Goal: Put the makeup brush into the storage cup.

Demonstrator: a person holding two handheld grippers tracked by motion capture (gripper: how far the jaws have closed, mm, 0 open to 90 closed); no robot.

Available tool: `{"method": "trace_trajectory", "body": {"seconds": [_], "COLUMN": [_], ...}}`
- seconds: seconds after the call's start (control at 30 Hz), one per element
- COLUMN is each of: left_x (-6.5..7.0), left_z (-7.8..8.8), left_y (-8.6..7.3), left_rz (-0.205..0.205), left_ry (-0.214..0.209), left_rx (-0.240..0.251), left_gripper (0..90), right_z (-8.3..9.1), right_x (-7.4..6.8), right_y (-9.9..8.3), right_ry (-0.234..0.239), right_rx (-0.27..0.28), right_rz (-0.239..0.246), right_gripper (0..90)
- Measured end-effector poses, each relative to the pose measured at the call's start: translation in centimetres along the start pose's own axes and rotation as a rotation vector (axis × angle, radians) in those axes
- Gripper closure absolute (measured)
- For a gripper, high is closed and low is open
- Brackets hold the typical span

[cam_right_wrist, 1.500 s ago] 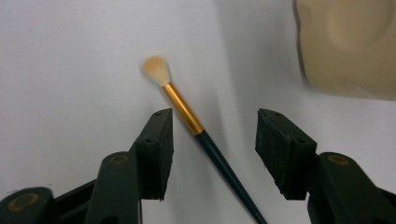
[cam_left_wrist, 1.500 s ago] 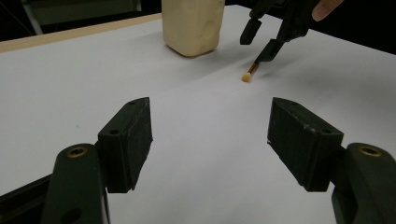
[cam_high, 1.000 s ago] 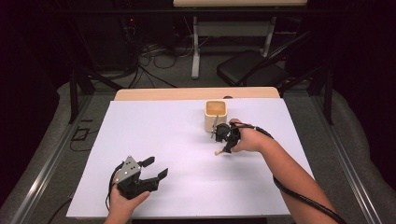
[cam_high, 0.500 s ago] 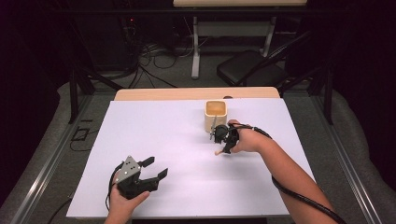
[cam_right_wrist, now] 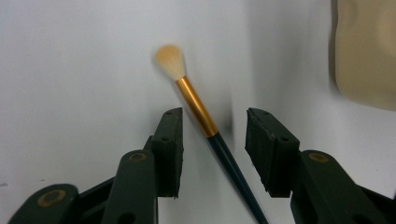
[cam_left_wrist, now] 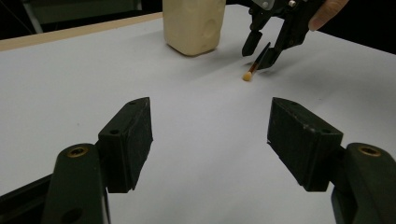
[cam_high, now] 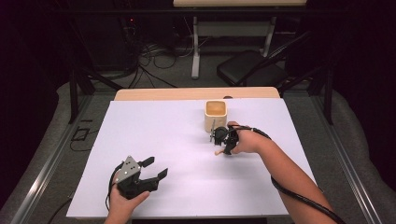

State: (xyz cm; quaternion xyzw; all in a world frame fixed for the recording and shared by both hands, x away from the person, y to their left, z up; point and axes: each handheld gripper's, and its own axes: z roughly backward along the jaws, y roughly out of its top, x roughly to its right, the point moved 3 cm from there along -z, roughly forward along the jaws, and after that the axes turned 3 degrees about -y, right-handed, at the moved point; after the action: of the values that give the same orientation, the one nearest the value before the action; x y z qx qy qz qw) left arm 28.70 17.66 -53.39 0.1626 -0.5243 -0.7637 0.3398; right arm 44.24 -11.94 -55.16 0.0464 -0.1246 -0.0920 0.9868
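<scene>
A small brush (cam_right_wrist: 201,112) is seen lying on the white sheet (cam_high: 187,135) that covers the counter (cam_high: 196,93), right of the middle of the high view and just below a cream-coloured cup (cam_high: 216,115). In the right gripper view its pale bristle tip is placed in the upper middle of the frame, a gold band follows below it, and the dark handle runs down toward the lower middle, slanting between the two black jaws.

The right tongs (cam_right_wrist: 212,149) are held over the brush with one jaw on each side of the handle. The jaws have just been closing, yet a gap is left on both sides and the handle is not pressed by either pad, so the brush is not gripped. In the left gripper view the right tongs (cam_left_wrist: 264,49) are shown in the upper right of the frame, pointed down at the sheet, with the brush tip lying just to their lower left and the cup to their left.

The left tongs (cam_high: 152,169) are held in the person's left hand (cam_high: 126,203) at the lower left of the high view, well apart from the brush. Their jaws are spread wide and nothing is held between them
</scene>
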Motion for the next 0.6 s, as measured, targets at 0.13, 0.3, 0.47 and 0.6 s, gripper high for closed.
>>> {"method": "trace_trajectory", "body": {"seconds": [0.13, 0.3, 0.47, 0.6], "left_x": [-0.05, -0.06, -0.04, -0.05], "left_z": [0.00, 0.00, -0.01, -0.02], "left_y": [-0.01, -0.02, -0.03, -0.04], "left_rz": [0.002, 0.004, 0.005, 0.006], "left_ry": [0.000, 0.000, 0.000, 0.001], "left_rx": [0.003, 0.002, 0.002, 0.000], "left_gripper": [30.8, 30.9, 31.0, 31.0], "right_z": [-0.15, -0.29, -0.38, -0.40], "right_x": [-0.03, -0.09, -0.07, -0.06], "right_y": [0.08, 0.06, -0.08, -0.08], "right_ry": [-0.001, 0.002, 0.014, 0.020], "right_rx": [-0.007, -0.012, -0.024, -0.025], "right_rz": [0.010, 0.013, 0.009, 0.010], "right_gripper": [57.4, 59.3, 62.8, 65.8]}}
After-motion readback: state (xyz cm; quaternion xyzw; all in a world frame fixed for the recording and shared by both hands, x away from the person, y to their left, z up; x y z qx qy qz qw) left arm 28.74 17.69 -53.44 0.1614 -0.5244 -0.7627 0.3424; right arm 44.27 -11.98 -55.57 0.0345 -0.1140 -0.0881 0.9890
